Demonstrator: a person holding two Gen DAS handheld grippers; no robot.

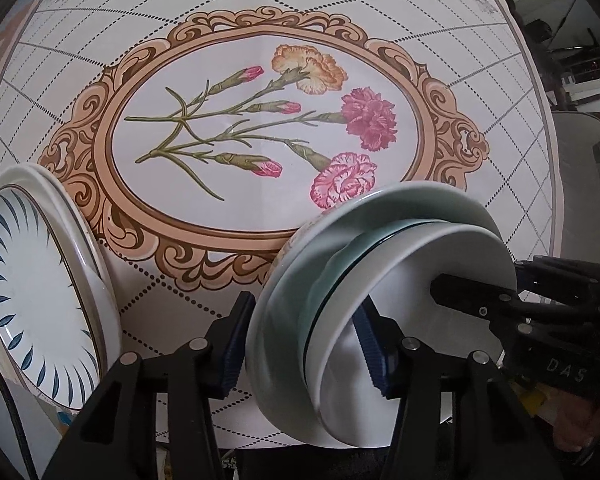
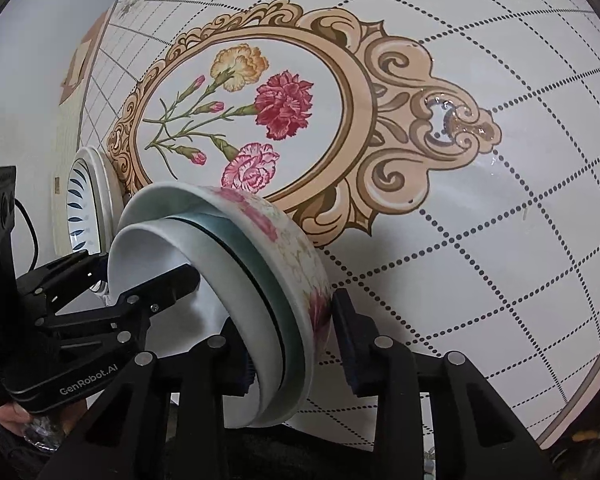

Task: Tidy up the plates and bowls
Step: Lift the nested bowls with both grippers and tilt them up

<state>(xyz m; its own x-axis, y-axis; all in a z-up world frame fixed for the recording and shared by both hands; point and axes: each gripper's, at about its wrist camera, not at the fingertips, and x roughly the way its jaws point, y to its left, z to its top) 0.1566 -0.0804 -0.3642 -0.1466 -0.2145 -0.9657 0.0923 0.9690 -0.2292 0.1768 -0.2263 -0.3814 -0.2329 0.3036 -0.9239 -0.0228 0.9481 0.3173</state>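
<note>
Near the table's front edge, a nested stack of bowls [image 1: 340, 280] sits on the flowered tablecloth [image 1: 260, 128], overlapping the lower rim of its printed oval frame. Innermost is a white bowl [image 1: 420, 272]; around it a pale green bowl [image 1: 400, 204]; outermost a floral bowl [image 2: 296, 252] with pink blooms. Left gripper [image 1: 304, 344] straddles the stack's rim, one blue pad [image 1: 370, 340] inside the white bowl, the other outside; jaws part spread, and contact with the walls cannot be told. Right gripper [image 2: 296, 344] straddles the opposite rim, one pad against the floral bowl's outer wall, the other inside and partly hidden; a firm pinch cannot be told. Toward the table's left edge, well apart from the bowls, a stack of plates [image 1: 40, 296] lies, the top one white with blue leaf strokes.
</note>
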